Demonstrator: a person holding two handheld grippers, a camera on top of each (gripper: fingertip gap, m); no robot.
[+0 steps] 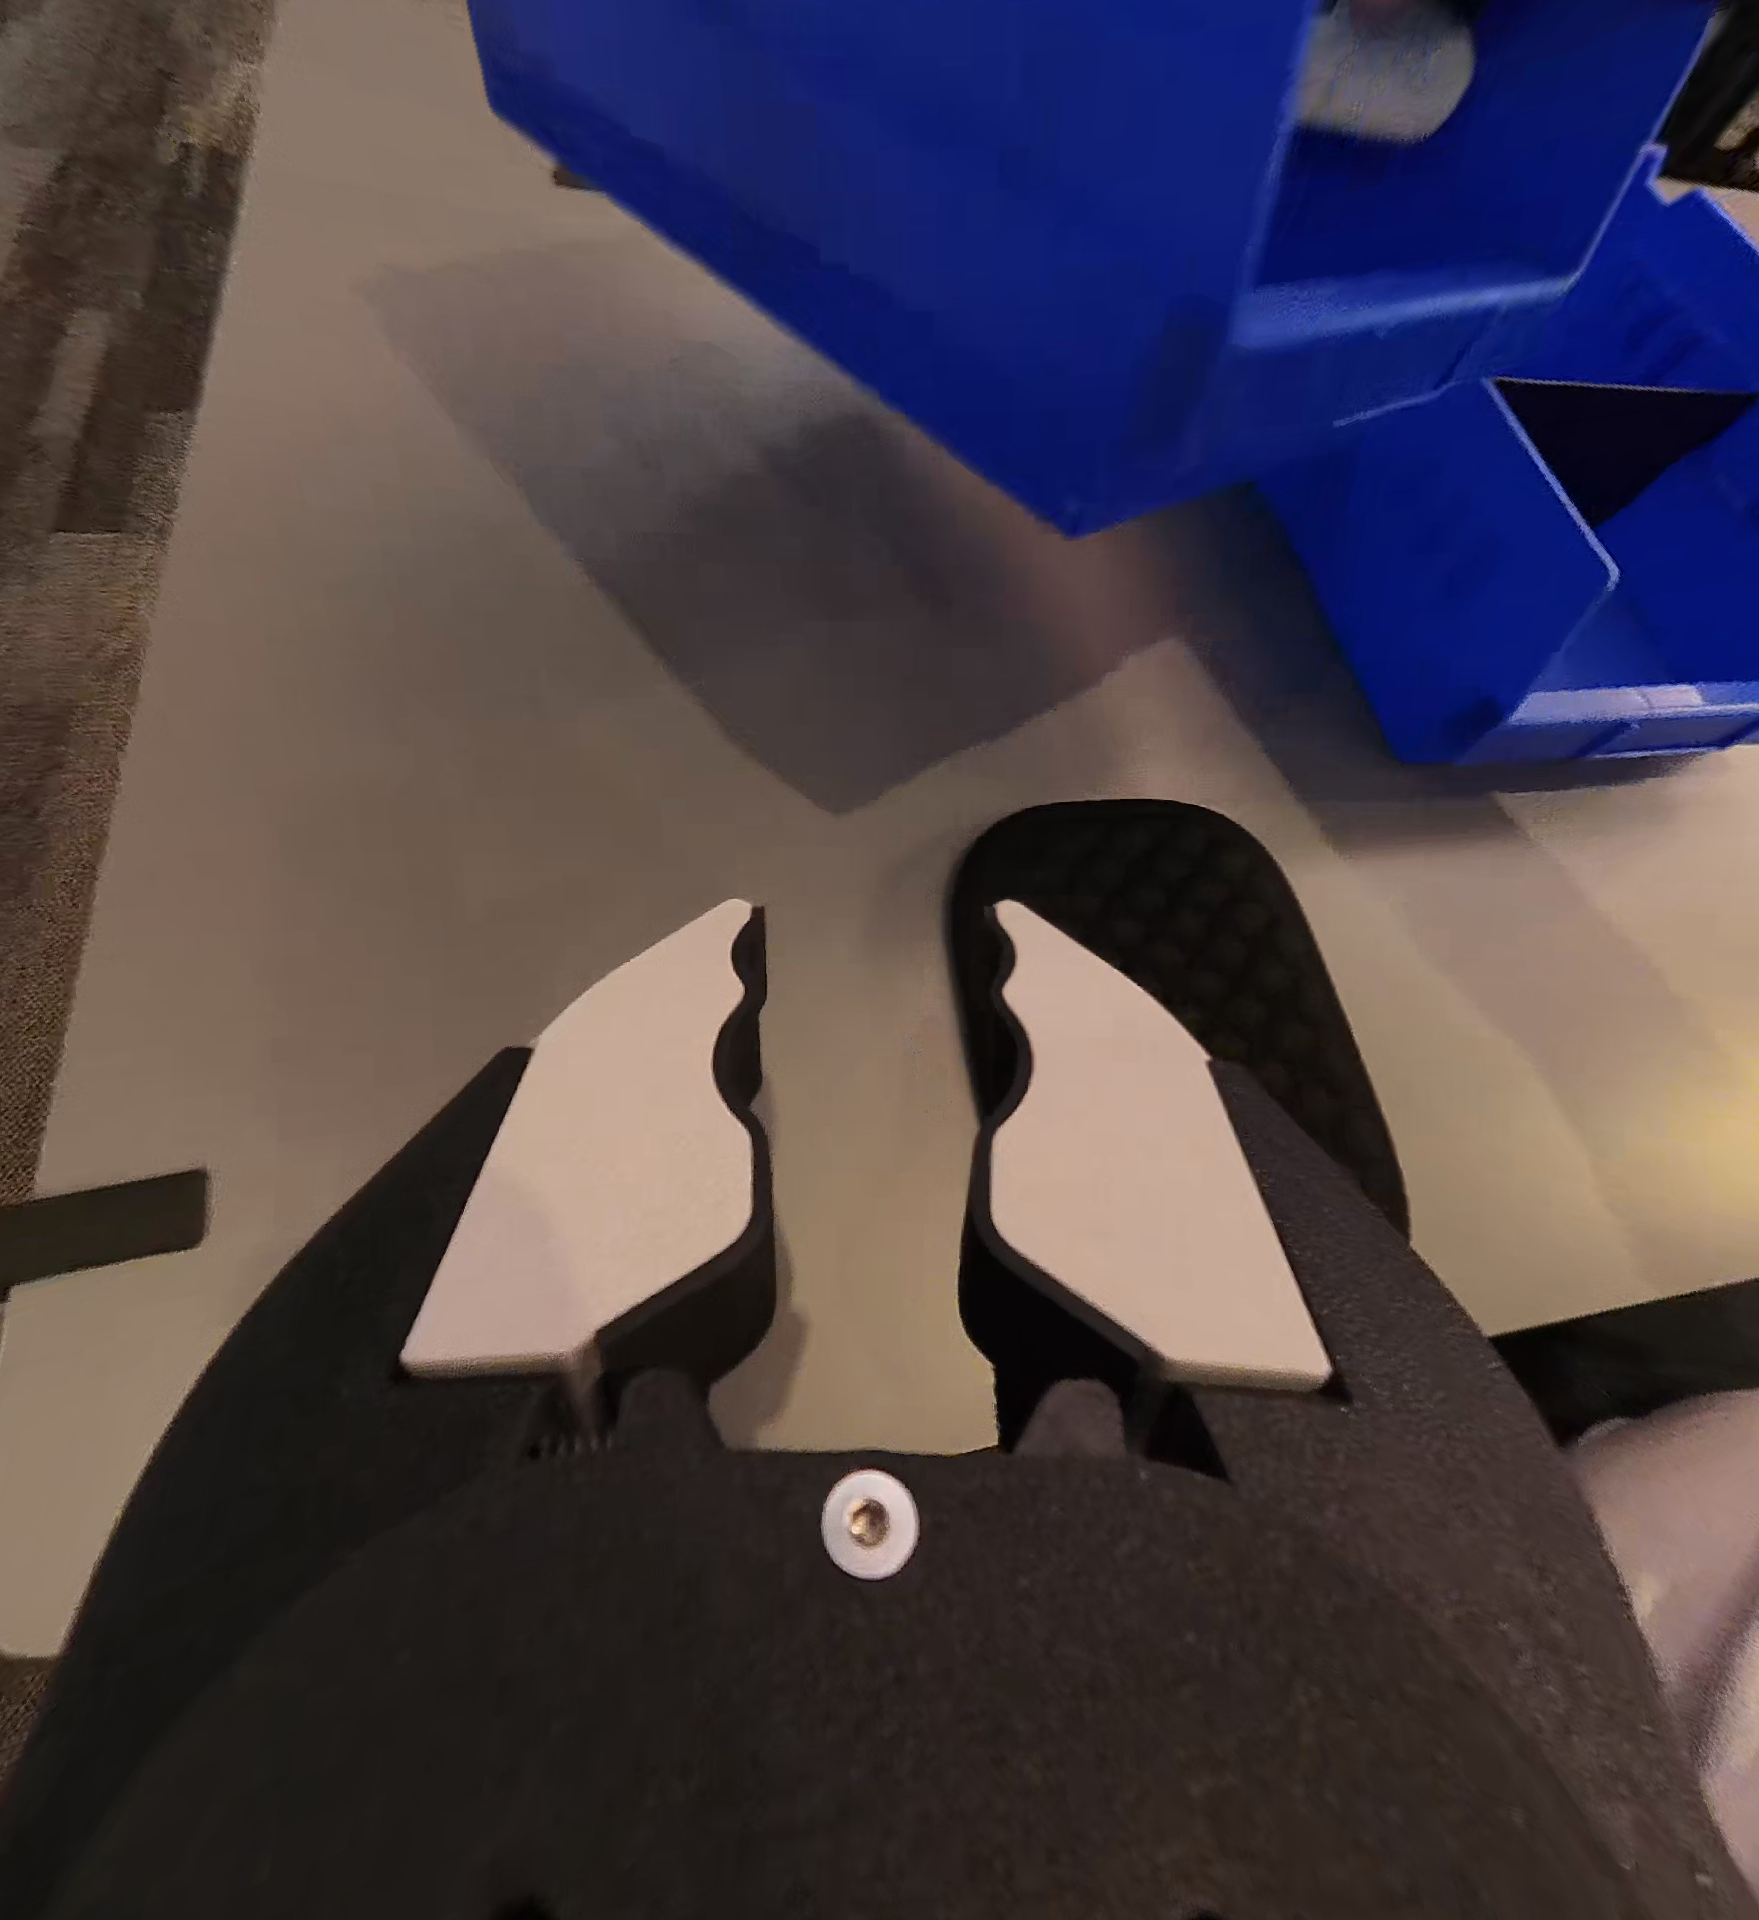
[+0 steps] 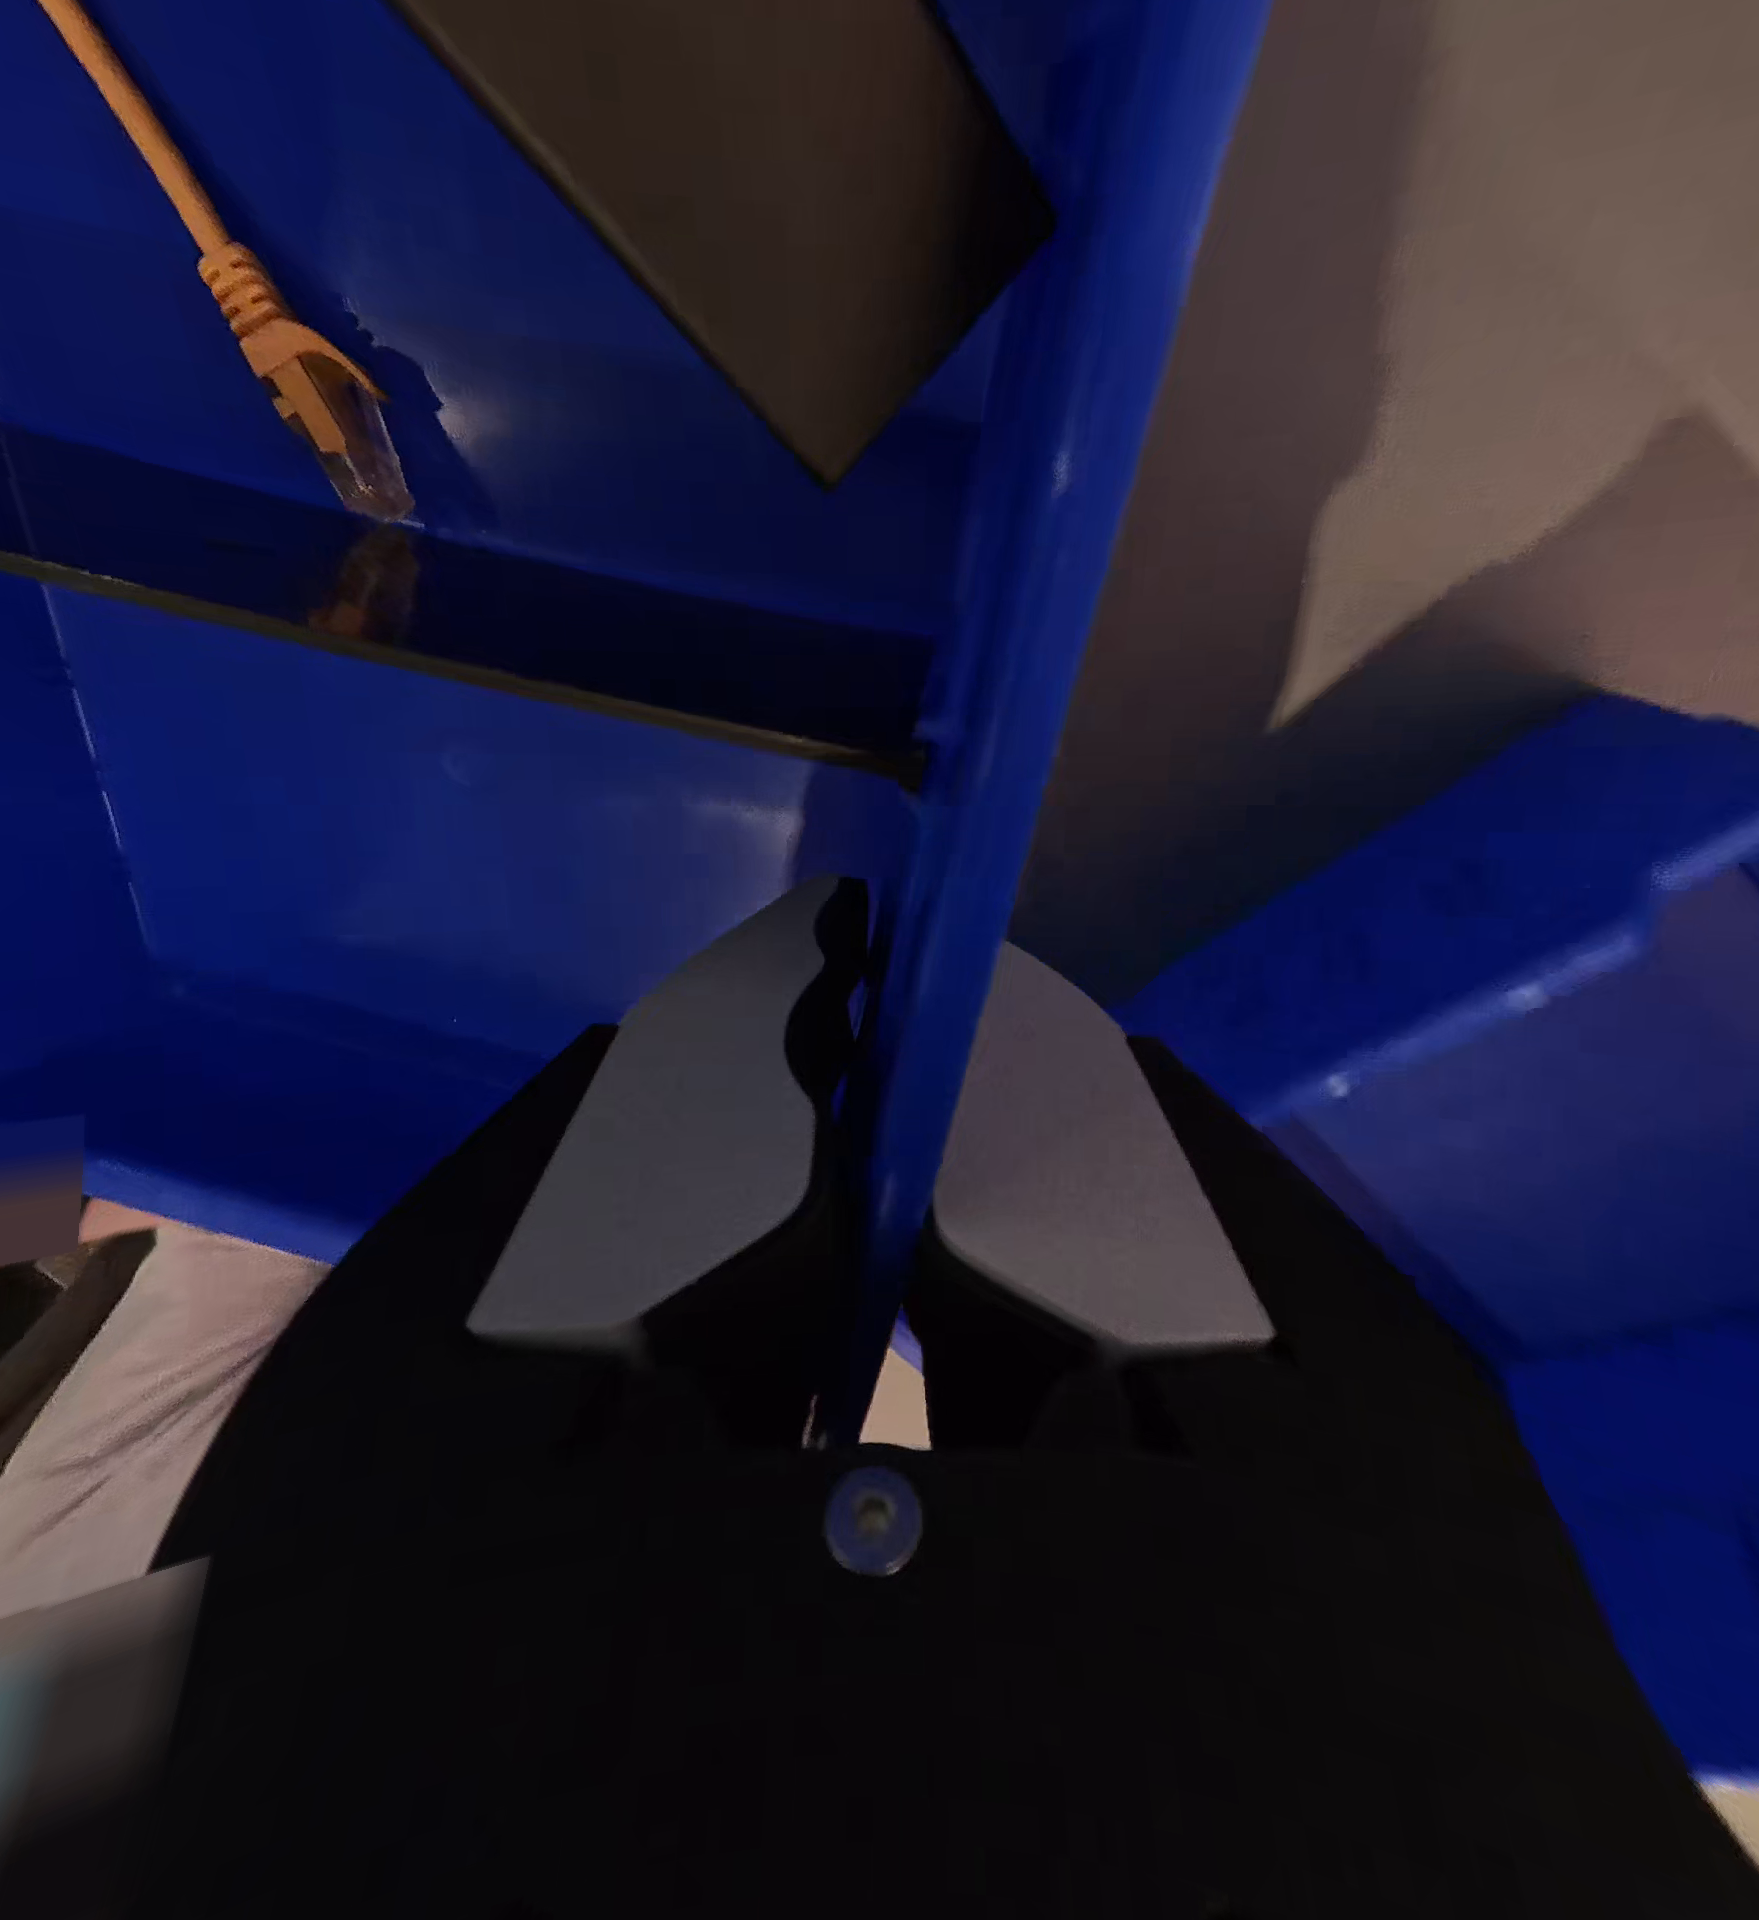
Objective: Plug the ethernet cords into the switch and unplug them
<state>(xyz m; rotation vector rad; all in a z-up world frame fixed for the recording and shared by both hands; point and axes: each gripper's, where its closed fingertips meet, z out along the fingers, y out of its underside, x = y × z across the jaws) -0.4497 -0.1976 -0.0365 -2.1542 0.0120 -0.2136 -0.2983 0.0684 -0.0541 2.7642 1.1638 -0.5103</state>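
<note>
In the right wrist view, my right gripper (image 2: 916, 935) is shut on the upright side wall (image 2: 1041, 520) of a blue bin, one finger inside and one outside. Inside the bin, an orange ethernet cord (image 2: 262, 322) with a clear plug hangs loose, its tip just above a dark glossy bar (image 2: 542, 644). A flat black box (image 2: 750, 208), probably the switch, lies deeper in the bin. My left gripper (image 1: 875, 914) is open and empty over the pale table (image 1: 439, 623). The blue bin (image 1: 906, 260) also shows in the left wrist view, ahead and to the right.
A second blue bin (image 1: 1477, 582) stands beside the first, also seen in the right wrist view (image 2: 1477, 1039). A black honeycomb pad (image 1: 1218, 935) lies under my left gripper's right finger. Carpet (image 1: 23, 520) runs past the table's left edge. A person's light clothing (image 1: 1737, 1558) is at lower right. Spacing between my two grippers at the tips: around 30 cm.
</note>
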